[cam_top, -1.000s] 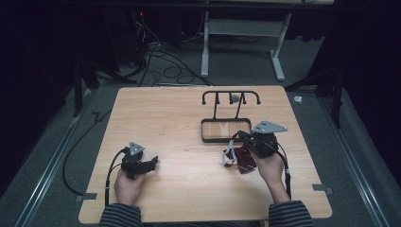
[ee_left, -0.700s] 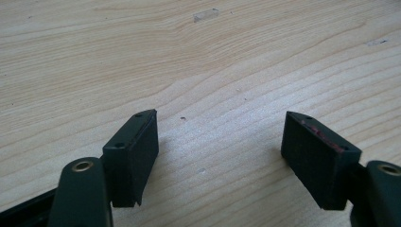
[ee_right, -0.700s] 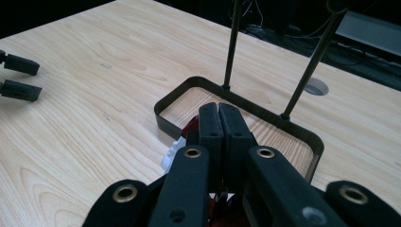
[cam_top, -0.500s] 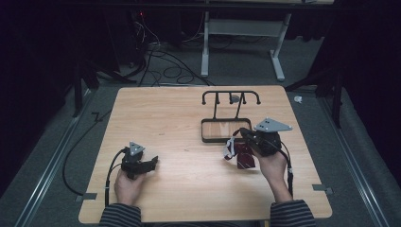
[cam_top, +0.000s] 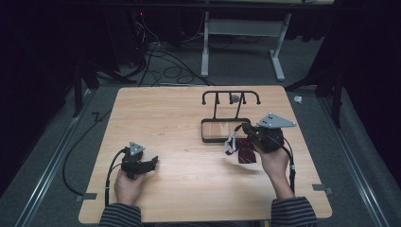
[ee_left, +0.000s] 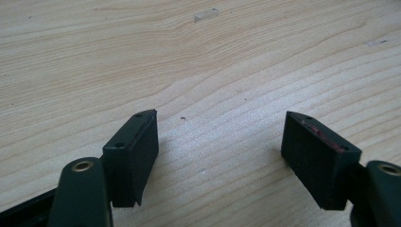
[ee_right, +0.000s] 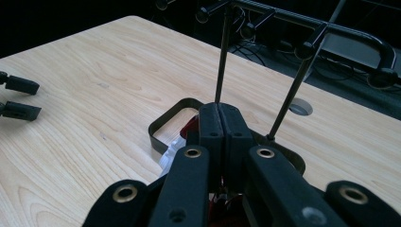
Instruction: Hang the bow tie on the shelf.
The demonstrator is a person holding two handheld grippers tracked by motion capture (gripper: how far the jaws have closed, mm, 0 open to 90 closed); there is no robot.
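Note:
A black wire rack (cam_top: 231, 97) with pegs stands on a rectangular base frame (cam_top: 208, 130) at the table's back right. My right gripper (cam_top: 245, 128) hovers at that base's front right corner, pointing left. It is shut on a dark red item (cam_top: 246, 155) with a white part that hangs below it. In the right gripper view the jaws (ee_right: 220, 113) are pressed together, the red and white item (ee_right: 176, 146) peeks out beneath them, and the rack (ee_right: 302, 23) rises just behind. My left gripper (cam_top: 153, 163) rests at the front left, open over bare wood (ee_left: 220, 142).
The wooden table (cam_top: 170, 118) has a small round hole (ee_right: 300, 108) behind the rack. Cables trail from both grippers off the front edge. Dark floor, cables and a white table frame (cam_top: 236, 28) lie beyond the far edge.
My right gripper has edged slightly toward the rack's base, carrying the red item along. The left gripper has stayed where it was.

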